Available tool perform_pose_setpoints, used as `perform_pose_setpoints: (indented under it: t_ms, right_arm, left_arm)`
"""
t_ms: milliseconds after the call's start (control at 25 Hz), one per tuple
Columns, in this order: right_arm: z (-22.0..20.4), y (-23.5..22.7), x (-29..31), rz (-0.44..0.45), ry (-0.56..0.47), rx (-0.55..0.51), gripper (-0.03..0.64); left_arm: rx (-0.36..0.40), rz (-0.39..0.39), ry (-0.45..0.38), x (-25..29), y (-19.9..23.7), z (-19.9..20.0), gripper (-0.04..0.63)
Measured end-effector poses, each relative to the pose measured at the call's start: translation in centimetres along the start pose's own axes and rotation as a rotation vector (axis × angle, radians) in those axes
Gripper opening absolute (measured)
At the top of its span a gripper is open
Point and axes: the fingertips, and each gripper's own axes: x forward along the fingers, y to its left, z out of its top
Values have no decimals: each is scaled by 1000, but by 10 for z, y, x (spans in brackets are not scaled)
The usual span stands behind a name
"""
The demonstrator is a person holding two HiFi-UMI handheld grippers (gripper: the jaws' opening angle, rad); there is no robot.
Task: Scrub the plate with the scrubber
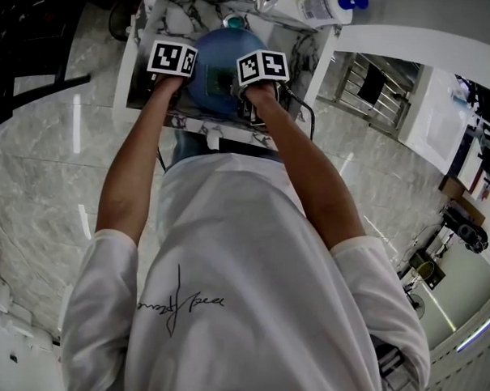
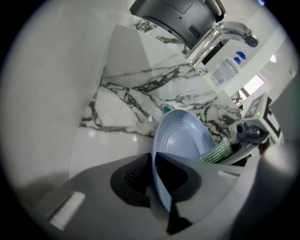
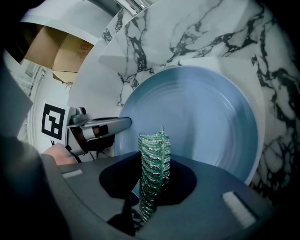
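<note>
Here, L gripper [image 2: 151, 180] pinches round blue plate [image 2: 185, 136]; R gripper [image 3: 149, 199] clamps ribbed green, maybe mesh, scrubber [image 3: 153, 159].

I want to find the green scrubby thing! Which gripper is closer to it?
Right. The right gripper clamps the green scrubber; the left gripper grips the blue plate by its rim, apart from it.

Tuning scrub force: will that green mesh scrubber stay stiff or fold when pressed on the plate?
Probably folds: the scrubber is thin open mesh, pinched flat in the right claw, standing unsupported above it. Likely light and grippy, given its ribbed weave. The plate looks glossy, so the mesh may skate.
</note>
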Motion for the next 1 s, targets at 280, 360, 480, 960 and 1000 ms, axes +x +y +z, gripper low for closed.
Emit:
perform_pose_setpoints:
  t_ms: [280,360,480,960,1000]
  right_arm:
    - [-2,-9,-6,-19,-2,-8,64]
    - [-3,-10,-7,-21,-2,-5,64]
    - [-4,-12,-8,-23,-5,0,64]
    - [-8,-28,-19,-50,-13,9,64]
    - [-8,-29,-20,-52,-14,11,64]
  left_arm:
    - [9,4,0,0,0,0,89]
    - [11,11,4,1,1,0,89]
    - [14,30,14,2,5,-3,89]
    - [28,12,4,0,0,0,89]
    - [28,19,7,1,1,0,89]
